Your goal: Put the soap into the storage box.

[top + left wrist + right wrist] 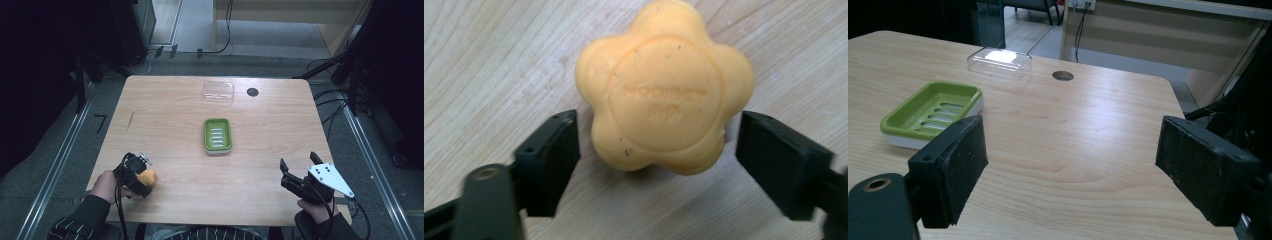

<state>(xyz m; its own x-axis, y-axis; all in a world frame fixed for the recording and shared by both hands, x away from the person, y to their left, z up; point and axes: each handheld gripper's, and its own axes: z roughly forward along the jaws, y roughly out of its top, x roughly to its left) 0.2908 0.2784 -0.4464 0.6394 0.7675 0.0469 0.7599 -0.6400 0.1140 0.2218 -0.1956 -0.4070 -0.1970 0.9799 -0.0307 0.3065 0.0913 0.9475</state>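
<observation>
Soap point(664, 95), orange and flower-shaped, lies flat on the table point(175, 125) at the lower left of the high view, directly between the jaws of the left hand-held gripper point(656, 150). Both pads stand just beside its lobes, with slim gaps showing on either side, so the jaws are released, not yet clenched on it. Being near round, the soap has no long axis to align with; it sits dead ahead of the jaws. Right hand-held gripper point(299, 169), at the lower right, hangs with jaws spread wide and nothing between them, well apart from the soap. Farther up, at the table's centre, sits a green dish point(218, 135), empty, its long axis running up the frame. Beyond it, near the top edge, rests a clear lid point(218, 92).
</observation>
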